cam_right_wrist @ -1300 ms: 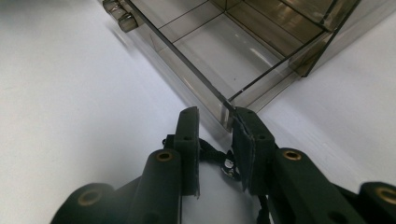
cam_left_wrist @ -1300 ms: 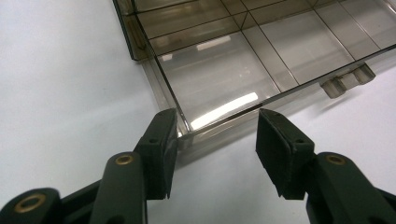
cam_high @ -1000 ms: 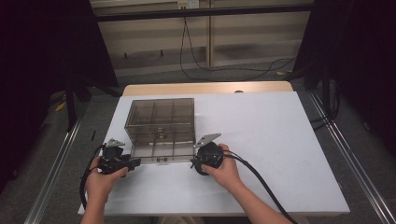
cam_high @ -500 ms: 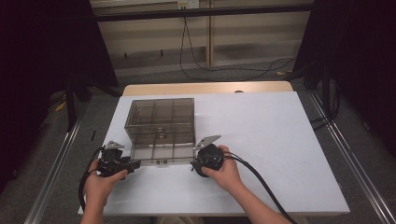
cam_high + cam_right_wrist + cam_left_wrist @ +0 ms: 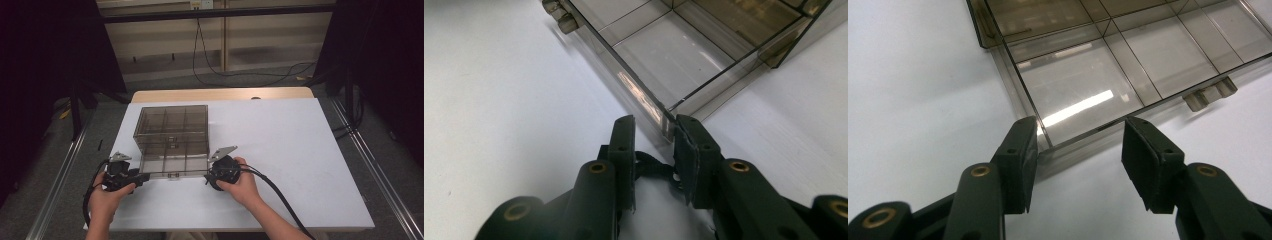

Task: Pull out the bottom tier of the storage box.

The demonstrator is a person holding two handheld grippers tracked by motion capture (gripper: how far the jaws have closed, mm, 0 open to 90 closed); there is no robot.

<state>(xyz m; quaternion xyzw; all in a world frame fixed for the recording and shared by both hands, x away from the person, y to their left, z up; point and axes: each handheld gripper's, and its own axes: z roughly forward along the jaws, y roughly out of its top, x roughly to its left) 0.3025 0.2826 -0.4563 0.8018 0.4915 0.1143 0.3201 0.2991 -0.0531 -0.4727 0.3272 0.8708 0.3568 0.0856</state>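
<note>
Left hand-held gripper point(image 5: 142, 176): resting at the near left corner of the smoke-tinted transparent plastic compartment box point(image 5: 172, 127). In the left gripper view its jaws are standing moderately wide, straddling the corner of the box's opened clear lid point(image 5: 1083, 100) without pressing on it; holding nothing. Compared with a second ago, it is keeping its place and its gap.

Compartment box: lying on the white tabletop point(image 5: 300, 150), left of centre, lid folded flat toward the person, latch tabs at its near edge.

Right hand-held gripper point(image 5: 207, 177): sitting at the lid's near right corner. In the right gripper view the jaws are standing narrow, the corner edge just at their tips; whether the pads are pinching cannot be told. Likewise unmoved.

Judgement: nothing is shifting; both hands are pausing, likely lining up to lift the lid.
</note>
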